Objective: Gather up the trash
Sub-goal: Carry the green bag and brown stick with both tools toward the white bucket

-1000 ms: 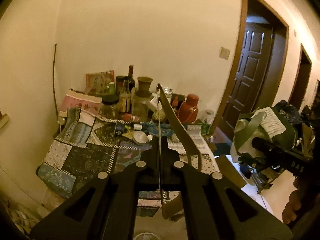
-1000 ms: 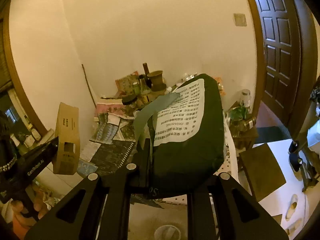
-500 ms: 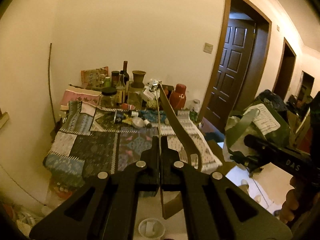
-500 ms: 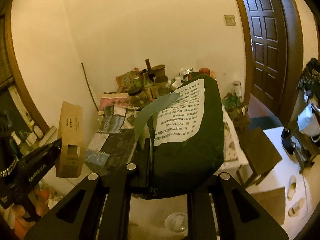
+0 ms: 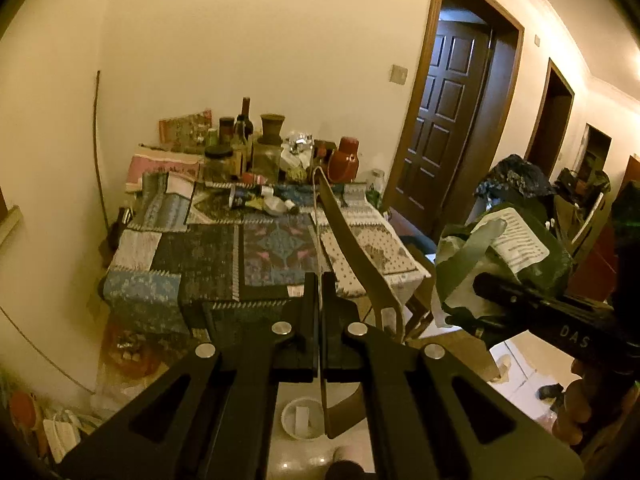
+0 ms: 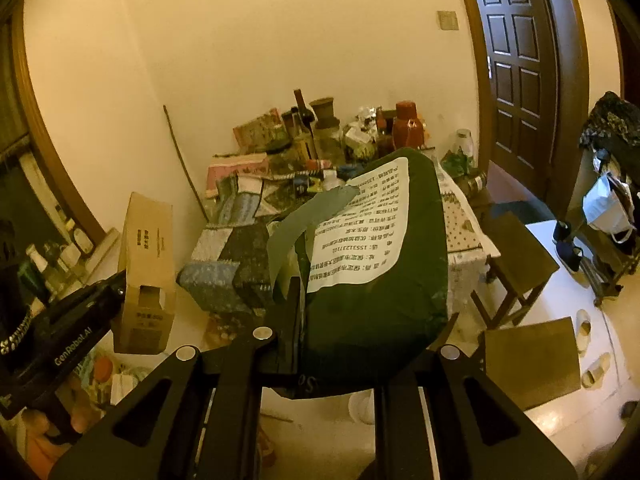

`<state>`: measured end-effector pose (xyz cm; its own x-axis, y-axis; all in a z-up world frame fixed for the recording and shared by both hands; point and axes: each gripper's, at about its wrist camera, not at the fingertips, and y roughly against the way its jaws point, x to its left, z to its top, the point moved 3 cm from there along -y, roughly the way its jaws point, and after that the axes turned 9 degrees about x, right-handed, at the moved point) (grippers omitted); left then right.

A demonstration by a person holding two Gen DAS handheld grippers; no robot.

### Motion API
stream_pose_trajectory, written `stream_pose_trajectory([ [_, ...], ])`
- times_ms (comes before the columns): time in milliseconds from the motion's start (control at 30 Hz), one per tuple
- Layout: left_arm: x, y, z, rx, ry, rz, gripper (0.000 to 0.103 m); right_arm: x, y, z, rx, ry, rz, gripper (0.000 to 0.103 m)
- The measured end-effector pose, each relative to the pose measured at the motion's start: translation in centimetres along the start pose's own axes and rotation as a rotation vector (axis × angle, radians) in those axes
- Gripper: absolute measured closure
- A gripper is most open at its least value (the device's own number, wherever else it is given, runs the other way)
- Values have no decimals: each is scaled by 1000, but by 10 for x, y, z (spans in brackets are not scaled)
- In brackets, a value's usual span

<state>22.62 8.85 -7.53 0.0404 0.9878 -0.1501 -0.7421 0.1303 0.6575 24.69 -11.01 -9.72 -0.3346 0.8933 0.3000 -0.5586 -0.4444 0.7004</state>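
Both grippers, fingers clamped on cardboard box (image 6: 146, 276) and green bag (image 6: 376, 280), have backed from the table (image 5: 208, 264).

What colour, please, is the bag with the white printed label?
Dark green bag; the right wrist view shows it best.

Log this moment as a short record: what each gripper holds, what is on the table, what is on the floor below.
left gripper: shut on flattened cardboard box
right gripper: shut on green bag with a white printed label
table: patchwork cloth, bottles and jars at the wall end
floor: white cup below the left gripper
door: dark wood, ajar
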Motion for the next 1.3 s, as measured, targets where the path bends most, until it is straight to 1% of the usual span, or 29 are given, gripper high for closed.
stream_pose_trajectory([
  [133,2,-10,-11,42,18,-3,103,-5,-11,-11,46,-9,-5,91],
  [300,0,-39,-26,124,38,2,103,-25,-34,-23,128,-23,-10,91],
  [367,-2,-55,-34,160,42,7,103,-31,-42,-30,153,-24,-11,91],
  [467,-5,-82,-50,209,70,22,103,-47,-66,-43,216,-28,-7,91],
  [667,-9,-152,-100,351,158,28,103,-73,-108,-70,314,-21,3,91],
  [800,-7,-200,-139,438,177,42,103,-92,-150,-93,393,-27,9,91],
  [1000,10,-268,-192,522,221,67,103,-122,-230,-144,523,-49,4,91],
  [1100,24,-301,-217,551,250,71,103,-132,-266,-164,571,-60,4,91],
  [1200,39,-331,-242,571,278,75,103,-139,-307,-190,624,-98,38,91],
  [1300,55,-360,-267,586,306,83,103,-138,-342,-211,647,-102,50,91],
])
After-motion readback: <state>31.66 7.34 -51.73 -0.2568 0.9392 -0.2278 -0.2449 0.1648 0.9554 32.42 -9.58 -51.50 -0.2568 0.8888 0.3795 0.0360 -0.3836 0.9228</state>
